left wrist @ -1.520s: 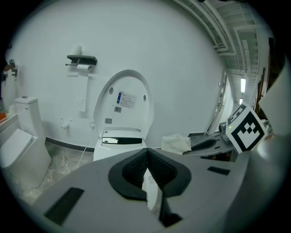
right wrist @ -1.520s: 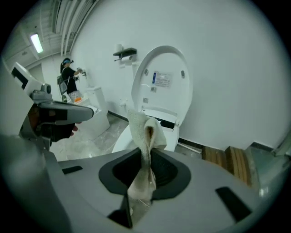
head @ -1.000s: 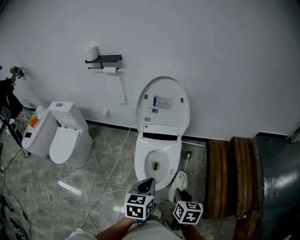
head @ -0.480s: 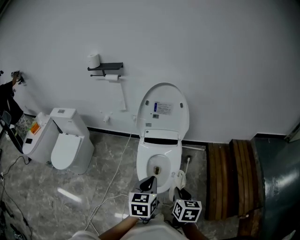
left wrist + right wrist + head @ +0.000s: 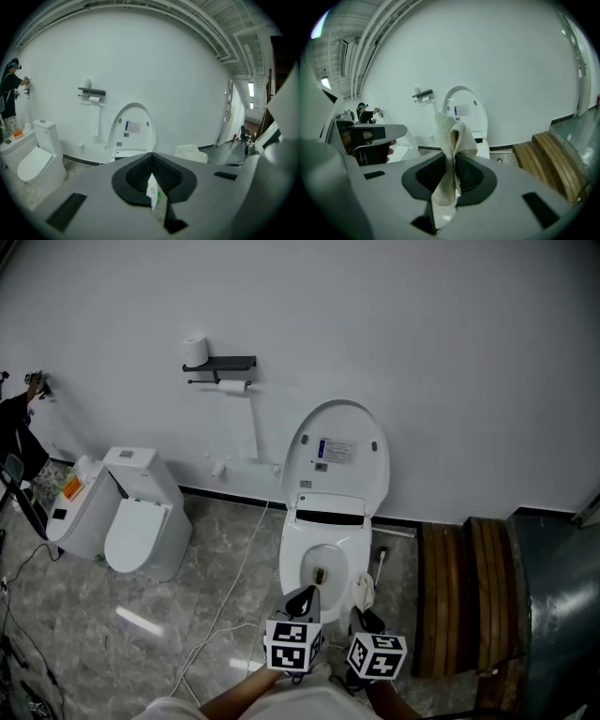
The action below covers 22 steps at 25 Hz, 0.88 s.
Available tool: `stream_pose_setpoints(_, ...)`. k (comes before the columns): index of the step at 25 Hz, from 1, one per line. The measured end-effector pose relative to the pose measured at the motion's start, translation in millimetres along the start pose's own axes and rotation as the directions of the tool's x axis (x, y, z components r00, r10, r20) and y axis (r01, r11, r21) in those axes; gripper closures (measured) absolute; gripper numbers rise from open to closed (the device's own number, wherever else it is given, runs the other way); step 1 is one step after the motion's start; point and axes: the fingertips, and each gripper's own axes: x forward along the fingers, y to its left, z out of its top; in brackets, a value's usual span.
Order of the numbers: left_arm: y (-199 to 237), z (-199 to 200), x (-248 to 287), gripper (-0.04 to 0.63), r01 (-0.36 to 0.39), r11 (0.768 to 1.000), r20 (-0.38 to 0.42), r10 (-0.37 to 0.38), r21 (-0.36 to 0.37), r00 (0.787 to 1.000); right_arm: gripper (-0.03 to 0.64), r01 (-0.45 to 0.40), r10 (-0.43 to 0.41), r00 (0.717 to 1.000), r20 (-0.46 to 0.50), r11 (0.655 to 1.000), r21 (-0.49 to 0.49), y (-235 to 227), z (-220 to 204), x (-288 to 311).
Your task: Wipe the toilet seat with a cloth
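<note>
A white toilet stands against the wall with its lid raised. In the head view both grippers hang just in front of the bowl. My left gripper is shut with nothing between its pads and points at the bowl's front rim. In the left gripper view the gripper faces the lid. My right gripper is shut on a pale cloth, beside the bowl's right edge. In the right gripper view the cloth sticks up, folded, out of the right gripper.
A second toilet stands to the left, with a person at the far left wall. A paper holder hangs on the wall. A white cable runs across the floor. Wooden slats and a dark metal body are on the right.
Both grippers have edged a little up and toward the toilet. The cloth stays pinched in the right one.
</note>
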Motion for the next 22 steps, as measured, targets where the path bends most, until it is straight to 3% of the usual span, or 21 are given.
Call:
stream_pose_setpoints(10, 16.7, -8.2, -0.9, 0.584, -0.004, 1.0, -0.02, 0.003, -0.031, 1.0, 0.542, 0.004, -0.003, 1.0, -0.006, 1.0, 0.017, 7.1, -3.5, 7.7)
stream_pose_setpoints(22, 34.5, 0.1, 1.4, 0.584, -0.029, 0.999, 0.016, 0.03, -0.044, 0.999, 0.541, -0.008, 0.008, 1.0, 0.012, 1.0, -0.004, 15.2, 8.5, 10.8)
